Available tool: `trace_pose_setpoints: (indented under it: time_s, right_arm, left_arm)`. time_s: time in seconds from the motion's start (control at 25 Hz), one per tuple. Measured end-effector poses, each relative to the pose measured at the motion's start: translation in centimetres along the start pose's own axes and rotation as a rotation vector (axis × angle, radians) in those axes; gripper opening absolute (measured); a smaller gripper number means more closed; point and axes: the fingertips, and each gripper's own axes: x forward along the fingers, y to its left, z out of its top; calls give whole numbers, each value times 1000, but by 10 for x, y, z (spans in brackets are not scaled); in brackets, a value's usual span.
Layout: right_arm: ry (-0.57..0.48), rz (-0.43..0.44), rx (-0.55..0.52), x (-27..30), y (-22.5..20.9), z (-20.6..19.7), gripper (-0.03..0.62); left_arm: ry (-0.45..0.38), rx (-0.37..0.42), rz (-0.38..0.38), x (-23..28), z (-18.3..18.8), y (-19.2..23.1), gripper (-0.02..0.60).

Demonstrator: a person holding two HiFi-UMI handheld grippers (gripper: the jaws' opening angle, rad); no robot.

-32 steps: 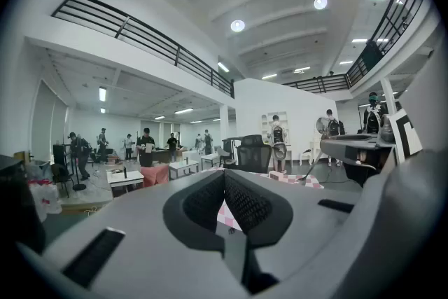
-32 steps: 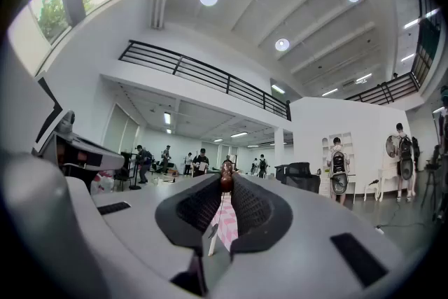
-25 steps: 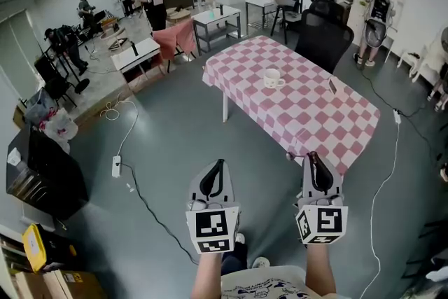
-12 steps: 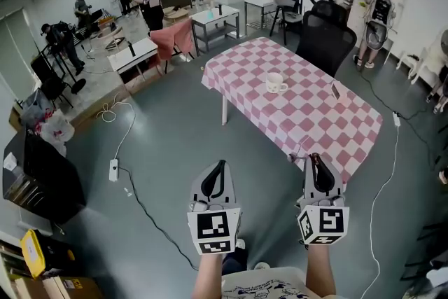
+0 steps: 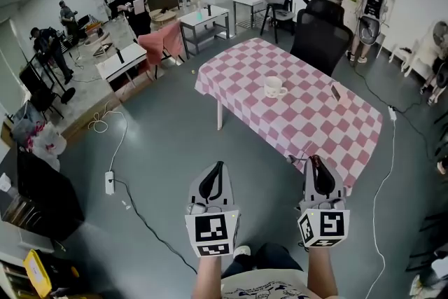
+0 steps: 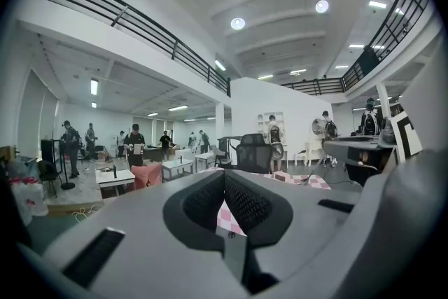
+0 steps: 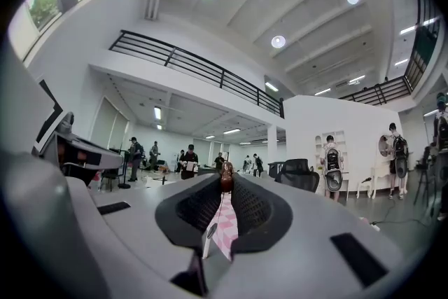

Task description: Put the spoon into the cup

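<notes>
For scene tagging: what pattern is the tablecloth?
The tablecloth has pink-and-white checks; the head view shows it best.

Pink-and-white checked tablecloth (image 5: 301, 119), white cup (image 5: 274, 87), black chair (image 5: 320, 38), grey floor (image 5: 164, 143)

Spoon (image 7: 226, 177): mostly hidden between the pads of the right claw (image 5: 313, 166). Only a brown end at the tips and a thin pale stem lower in the gap show, so its full shape cannot be told.
Cup (image 5: 273, 87): too small to tell what, if anything, lies inside.
Small flat item (image 5: 335, 92): by the table's far right edge, too small to name.
Table (image 5: 308, 119): near edge partly covered by the right claw in the head view. All legs but one are hidden by the checked cloth. Each gripper view shows only a sliver of checks between the pads.
Chair (image 5: 320, 38): lower part hidden behind the table's far edge.
Forearms (image 5: 318, 269): cut off by the lower edge.
</notes>
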Motion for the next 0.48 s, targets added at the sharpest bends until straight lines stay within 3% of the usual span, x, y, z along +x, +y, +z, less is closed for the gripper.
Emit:
trace_pose_setpoints:
  time_s: [0.48]
  right_arm:
    - [43, -19, -17, 61, -5, -17, 52]
  left_arm:
    - [25, -14, -36, 63, -8, 20, 14]
